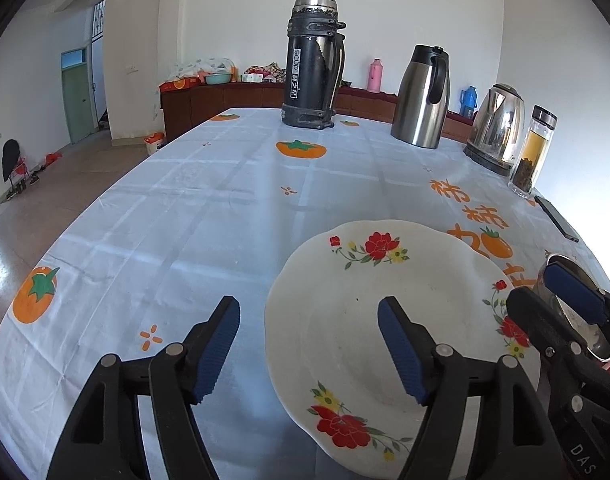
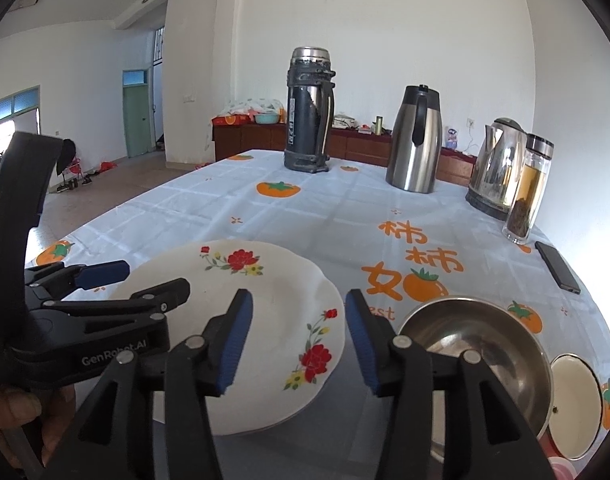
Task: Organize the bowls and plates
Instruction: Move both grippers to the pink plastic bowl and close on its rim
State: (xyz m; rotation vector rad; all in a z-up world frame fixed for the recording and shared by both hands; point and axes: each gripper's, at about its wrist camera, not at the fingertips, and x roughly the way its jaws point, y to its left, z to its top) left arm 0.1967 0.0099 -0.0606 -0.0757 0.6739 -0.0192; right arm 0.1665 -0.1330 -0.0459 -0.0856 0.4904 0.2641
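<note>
A white plate (image 1: 357, 320) with red flowers lies on the persimmon-print tablecloth. My left gripper (image 1: 309, 304) is open and straddles the plate's left rim, its right finger over the plate and its left finger over the cloth. My right gripper (image 2: 299, 296) is open over the plate's (image 2: 265, 280) right rim, with no pad pressing on it. A steel bowl (image 2: 485, 336) sits just right of the right gripper, and a cream enamel dish (image 2: 577, 400) lies beyond it. In the right wrist view the left gripper (image 2: 153, 280) shows at the plate's left side.
At the far end of the table stand a black thermos (image 1: 313, 64), a steel carafe (image 1: 423, 96), a kettle (image 1: 497, 124) and a glass tea bottle (image 1: 533, 152). A phone (image 2: 557, 266) lies by the right edge. A hand (image 2: 9, 408) holds the left gripper.
</note>
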